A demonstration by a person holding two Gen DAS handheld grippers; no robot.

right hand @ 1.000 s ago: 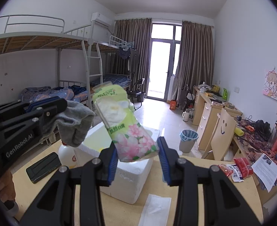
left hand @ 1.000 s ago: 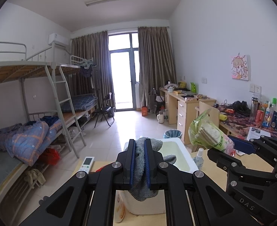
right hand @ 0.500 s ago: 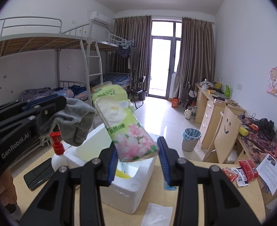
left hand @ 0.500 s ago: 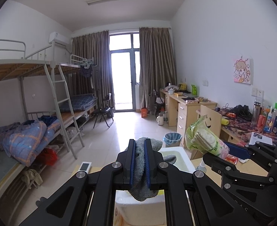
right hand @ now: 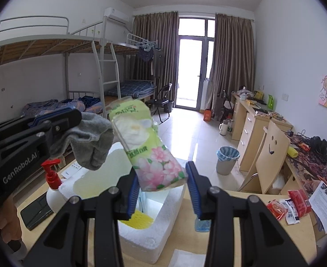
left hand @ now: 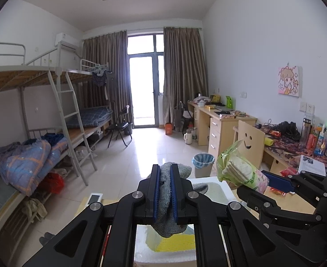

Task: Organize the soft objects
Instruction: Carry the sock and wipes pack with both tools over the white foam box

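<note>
Midway, by the look of it. Two soft things lifted and carried, neither yet stowed. Left tool [left hand: 165, 191] pressed nearly together on a grey sock [left hand: 166, 200], pinched at mid-length, toe end hanging limp below the pads, right above the open white foam box [right hand: 154, 233]. Right tool [right hand: 163, 189] spread partway and clamped on the lower end of a green floral tissue pack [right hand: 147, 149], the pack tilted up and away over the same box. Already inside the box: something yellow [right hand: 139, 219], likely a sponge or cloth, though too little shown to be sure. Left to do, judging from the task: lowering and releasing both sock and pack into the box, then gathering whatever other soft items remain on the bench [right hand: 241, 218].

Both tools side by side, close together, pointed forward and slightly downward over the near rim of the box. Seen from the right wrist view, left tool entering from the left edge, with a hand [right hand: 5, 222] gripping its handle low at the corner.
</note>
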